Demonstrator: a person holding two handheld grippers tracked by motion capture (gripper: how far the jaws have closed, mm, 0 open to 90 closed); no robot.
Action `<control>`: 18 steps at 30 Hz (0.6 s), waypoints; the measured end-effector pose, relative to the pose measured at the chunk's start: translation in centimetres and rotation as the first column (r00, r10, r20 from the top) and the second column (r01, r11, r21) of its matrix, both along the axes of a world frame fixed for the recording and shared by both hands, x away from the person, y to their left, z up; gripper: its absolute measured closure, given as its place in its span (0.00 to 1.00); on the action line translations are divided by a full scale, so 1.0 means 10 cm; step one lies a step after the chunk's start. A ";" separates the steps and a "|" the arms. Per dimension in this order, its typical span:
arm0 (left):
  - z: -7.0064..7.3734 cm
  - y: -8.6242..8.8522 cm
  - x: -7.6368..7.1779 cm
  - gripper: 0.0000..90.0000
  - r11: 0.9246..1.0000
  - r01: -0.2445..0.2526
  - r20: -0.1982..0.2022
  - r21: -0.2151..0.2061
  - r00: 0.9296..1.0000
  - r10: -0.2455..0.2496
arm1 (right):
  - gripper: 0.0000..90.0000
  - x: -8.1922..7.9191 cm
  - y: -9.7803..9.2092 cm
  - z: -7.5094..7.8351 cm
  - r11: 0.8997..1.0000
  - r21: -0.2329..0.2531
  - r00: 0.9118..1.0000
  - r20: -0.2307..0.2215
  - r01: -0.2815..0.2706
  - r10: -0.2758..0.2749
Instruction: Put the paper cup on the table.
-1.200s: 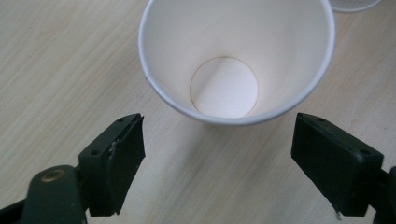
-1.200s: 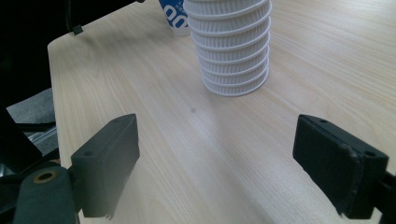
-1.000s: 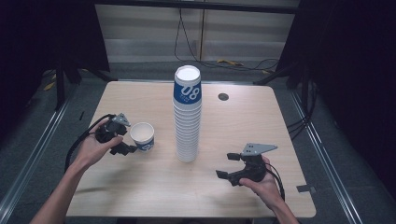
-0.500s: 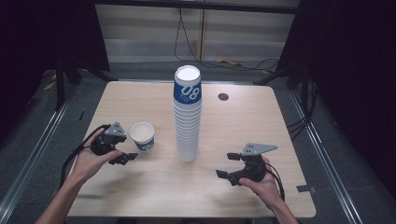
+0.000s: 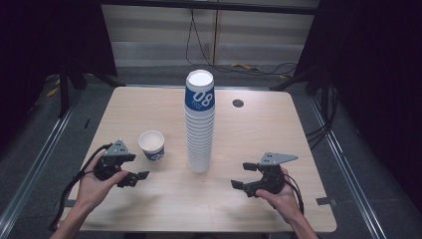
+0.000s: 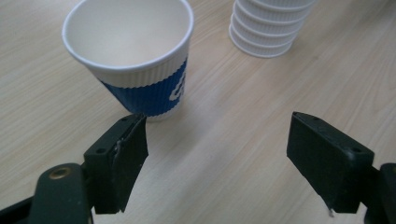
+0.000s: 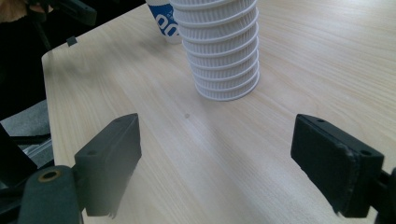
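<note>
Nearby, ribbed paper cup [image 6: 135, 60], woodgrain table [image 5: 149, 104]

Single cup [image 5: 152, 145] left of cup stack [image 5: 200, 124] on table [image 5: 278, 134]

Matt ribbed paper cup [image 6: 135, 60], pale smooth wood-grain table [image 5: 149, 107], matt black plastic tool [image 6: 219, 161]

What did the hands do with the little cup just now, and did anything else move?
The left claw let go of the single paper cup and pulled back toward the person; it is now open, apart from the cup. The cup stands upright on the table. The tall cup stack and the open right claw stayed put.
</note>
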State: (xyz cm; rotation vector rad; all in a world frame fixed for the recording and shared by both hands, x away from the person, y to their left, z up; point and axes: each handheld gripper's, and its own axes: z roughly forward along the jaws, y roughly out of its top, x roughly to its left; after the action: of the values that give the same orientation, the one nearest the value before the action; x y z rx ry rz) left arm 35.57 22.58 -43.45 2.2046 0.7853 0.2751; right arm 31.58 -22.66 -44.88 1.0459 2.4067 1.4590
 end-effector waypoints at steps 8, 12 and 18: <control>-0.07 -0.10 -0.15 0.22 0.997 0.011 -0.037 -0.078 0.999 -0.014 | 0.18 0.00 -0.01 0.00 1.000 0.011 1.000 0.002 0.015 -0.015; -0.15 -0.18 -0.20 0.22 0.995 -0.003 -0.055 -0.101 0.999 -0.003 | 0.17 0.00 -0.01 -0.01 0.999 0.010 1.000 0.002 0.030 -0.030; -0.30 -0.31 -0.26 0.22 0.997 -0.015 -0.050 -0.078 0.999 0.011 | 0.18 -0.03 -0.01 -0.01 0.999 0.015 0.999 0.015 0.045 -0.045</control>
State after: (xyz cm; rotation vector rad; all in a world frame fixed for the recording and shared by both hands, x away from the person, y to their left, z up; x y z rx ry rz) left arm 33.01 19.44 -46.47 2.1407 0.8238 0.1930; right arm 31.31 -22.78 -45.01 1.0806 2.3497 1.4663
